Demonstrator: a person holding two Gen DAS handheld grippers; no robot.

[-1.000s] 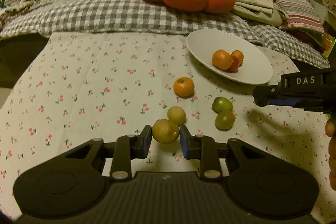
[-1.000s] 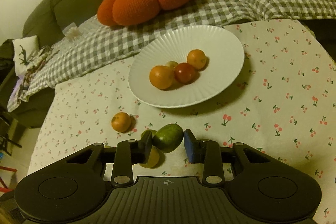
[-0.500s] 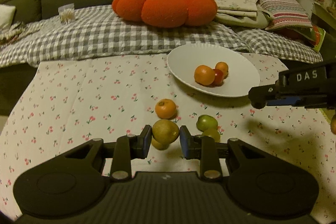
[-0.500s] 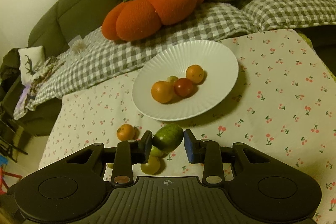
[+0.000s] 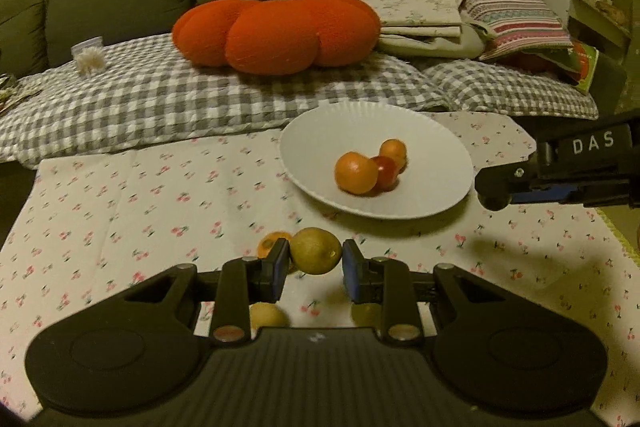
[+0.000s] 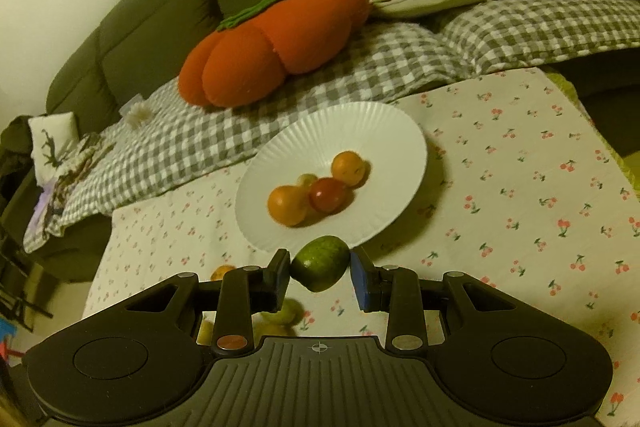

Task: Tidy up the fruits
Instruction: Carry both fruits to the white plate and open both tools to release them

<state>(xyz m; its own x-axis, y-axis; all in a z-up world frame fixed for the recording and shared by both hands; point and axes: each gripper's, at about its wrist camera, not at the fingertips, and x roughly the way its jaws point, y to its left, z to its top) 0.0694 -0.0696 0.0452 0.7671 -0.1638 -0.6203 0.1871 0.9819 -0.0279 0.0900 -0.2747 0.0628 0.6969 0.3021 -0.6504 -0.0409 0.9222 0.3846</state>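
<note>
My left gripper [image 5: 314,263] is shut on a yellow-green lemon [image 5: 315,250], held above the cherry-print cloth short of the white plate [image 5: 432,143]. My right gripper [image 6: 320,271] is shut on a green fruit [image 6: 320,262], just in front of the white plate's [image 6: 360,123] near rim. On the plate lie two oranges [image 6: 287,205] [image 6: 348,167], a red fruit [image 6: 328,194] and a small pale one behind them. An orange [image 5: 270,242] and a yellow fruit [image 5: 268,315] lie on the cloth under my left gripper. The right gripper's fingertip [image 5: 496,187] shows at the right of the left wrist view.
A big orange pumpkin cushion [image 5: 276,27] sits on a grey checked blanket [image 5: 160,99] behind the plate, in front of a dark green sofa. Folded cloths and a striped pillow [image 5: 516,15] are stacked at the back right. More small fruits [image 6: 284,313] lie under my right gripper.
Both grippers have lifted with their fruits and moved toward the plate, which now looks nearer. The loose fruits on the cloth have slid down under the grippers.
</note>
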